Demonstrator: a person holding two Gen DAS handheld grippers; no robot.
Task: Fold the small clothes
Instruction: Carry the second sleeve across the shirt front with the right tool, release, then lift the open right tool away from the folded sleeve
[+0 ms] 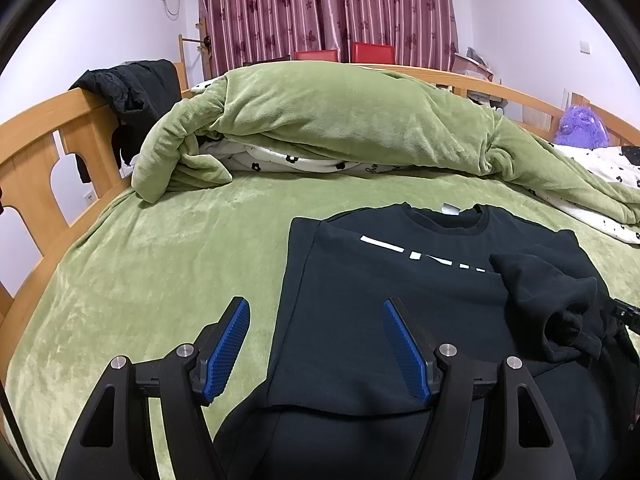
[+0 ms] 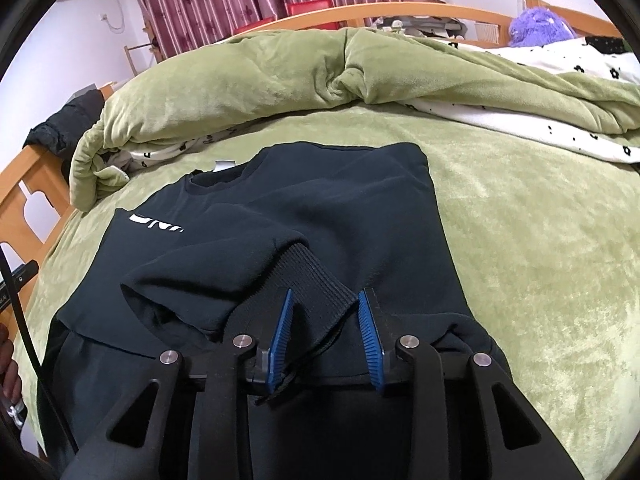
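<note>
A black sweatshirt (image 1: 380, 300) with white lettering lies front up on the green bed cover, its left side folded in. It also shows in the right wrist view (image 2: 320, 216). My left gripper (image 1: 316, 312) is open and empty, hovering over the shirt's left folded edge. My right gripper (image 2: 324, 300) has its jaws partly apart around the ribbed cuff (image 2: 320, 280) of the right sleeve, which is folded across the chest. The cuff lies between the blue pads (image 2: 368, 332); I cannot tell whether they press it.
A rumpled green quilt (image 1: 340, 120) with a white flowered lining lies across the bed behind the shirt. A wooden bed rail (image 1: 48, 152) with dark clothing draped on it runs along the left. A purple plush toy (image 1: 580, 124) sits at the far right.
</note>
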